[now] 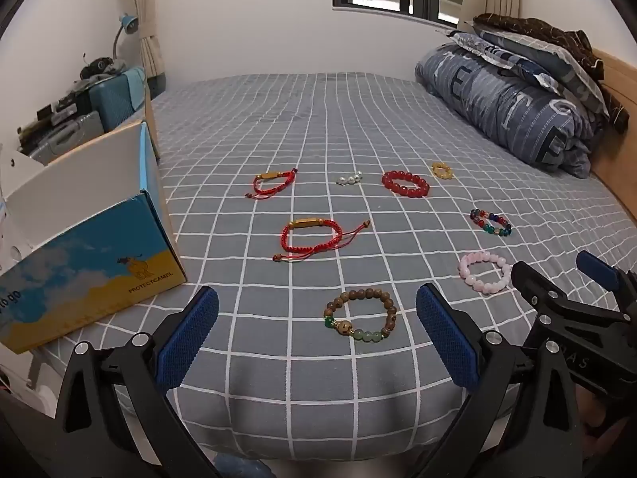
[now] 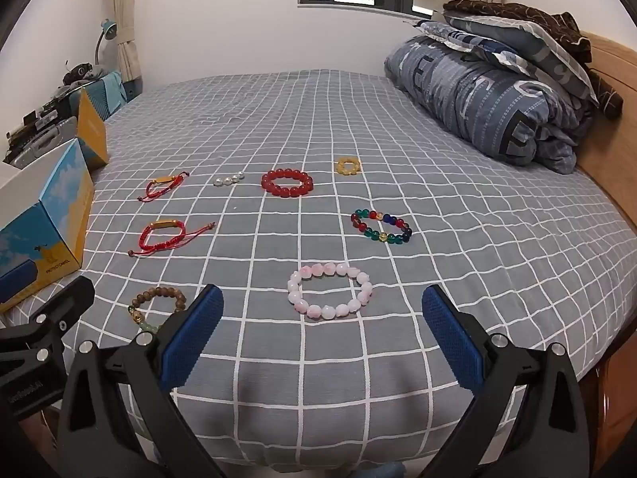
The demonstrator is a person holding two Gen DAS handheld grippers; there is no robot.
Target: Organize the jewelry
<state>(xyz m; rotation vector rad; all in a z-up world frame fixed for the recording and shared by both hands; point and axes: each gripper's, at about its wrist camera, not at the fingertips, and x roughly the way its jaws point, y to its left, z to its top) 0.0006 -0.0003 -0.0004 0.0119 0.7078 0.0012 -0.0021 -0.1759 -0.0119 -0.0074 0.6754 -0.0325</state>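
Several bracelets lie on a grey checked bed. A brown wooden-bead bracelet (image 1: 361, 315) lies just ahead of my open, empty left gripper (image 1: 317, 314). A pink bead bracelet (image 2: 330, 290) lies just ahead of my open, empty right gripper (image 2: 322, 310). Farther off lie two red cord bracelets (image 1: 311, 236) (image 1: 274, 182), a pearl string (image 1: 349, 179), a red bead bracelet (image 2: 286, 183), a small yellow bead ring (image 2: 348, 166) and a multicolour bead bracelet (image 2: 381, 226). An open blue and yellow box (image 1: 91, 271) stands at the left.
A folded blue quilt with pillows (image 2: 493, 95) is piled at the far right by the wooden headboard (image 2: 609, 127). Suitcases and clutter (image 1: 79, 111) stand beyond the bed's left edge. The bed's near edge drops off below the grippers.
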